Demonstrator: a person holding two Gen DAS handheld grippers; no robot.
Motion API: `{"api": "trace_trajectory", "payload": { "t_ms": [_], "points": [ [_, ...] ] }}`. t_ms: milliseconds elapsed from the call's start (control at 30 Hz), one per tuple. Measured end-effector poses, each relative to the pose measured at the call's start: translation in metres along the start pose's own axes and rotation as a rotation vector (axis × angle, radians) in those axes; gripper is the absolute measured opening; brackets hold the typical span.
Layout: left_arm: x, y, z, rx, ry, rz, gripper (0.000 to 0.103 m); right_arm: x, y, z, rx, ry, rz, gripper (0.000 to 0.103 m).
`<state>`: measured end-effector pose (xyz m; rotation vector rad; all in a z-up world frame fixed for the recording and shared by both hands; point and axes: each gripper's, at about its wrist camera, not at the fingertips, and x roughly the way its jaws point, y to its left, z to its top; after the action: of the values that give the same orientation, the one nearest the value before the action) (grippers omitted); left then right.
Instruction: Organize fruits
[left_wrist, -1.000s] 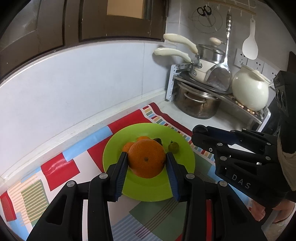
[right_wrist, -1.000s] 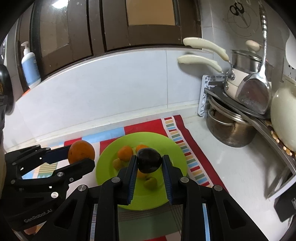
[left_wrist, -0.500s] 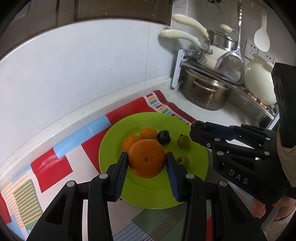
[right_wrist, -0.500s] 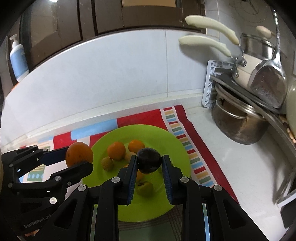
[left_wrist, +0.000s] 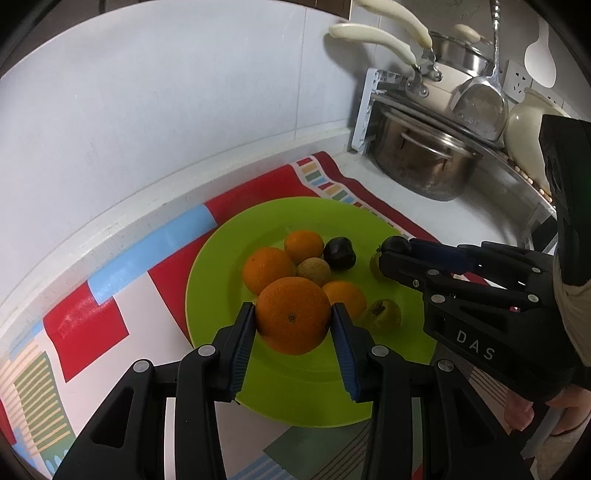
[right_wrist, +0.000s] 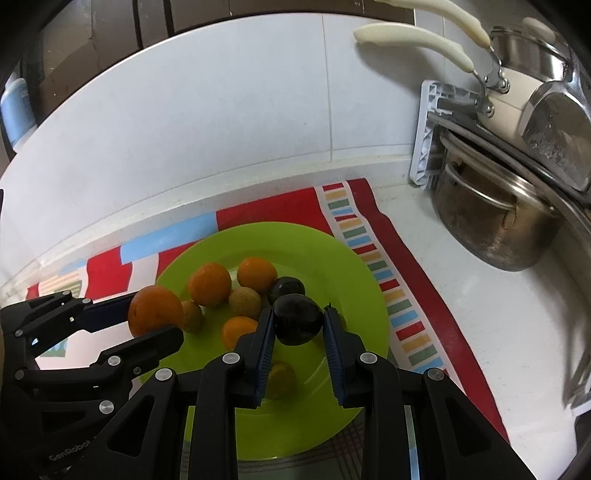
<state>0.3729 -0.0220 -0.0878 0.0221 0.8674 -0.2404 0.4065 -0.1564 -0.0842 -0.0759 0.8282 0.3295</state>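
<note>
My left gripper is shut on a large orange and holds it over the near left part of the green plate. My right gripper is shut on a dark plum above the plate's middle. On the plate lie several small oranges, a brownish round fruit, a second dark plum and small green fruits. The right gripper shows in the left wrist view, the left gripper with its orange in the right wrist view.
The plate sits on a patterned red, blue and white mat on a white counter by the tiled wall. A steel pot under a rack with pans and a ladle stands at the right. A white jar is further right.
Both grippers have moved down and closer to the plate, each still holding its fruit. The fruits on the plate look larger and more of them show.
</note>
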Motion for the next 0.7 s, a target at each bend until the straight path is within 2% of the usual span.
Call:
{"api": "trace_trajectory", "payload": {
  "t_ms": [333, 433, 700],
  "points": [
    [0.005, 0.002, 0.001, -0.008, 0.012, -0.002, 0.043, 0.008, -0.001, 0.001, 0.002, 0.020, 0.004, 0.029],
    [-0.001, 0.002, 0.001, -0.008, -0.007, 0.004, 0.051, 0.006, -0.002, 0.001, 0.011, 0.015, -0.005, 0.034],
    [-0.033, 0.003, -0.002, -0.029, -0.067, 0.046, 0.054, -0.017, 0.000, -0.005, 0.016, -0.013, -0.009, 0.034]
  ]
}}
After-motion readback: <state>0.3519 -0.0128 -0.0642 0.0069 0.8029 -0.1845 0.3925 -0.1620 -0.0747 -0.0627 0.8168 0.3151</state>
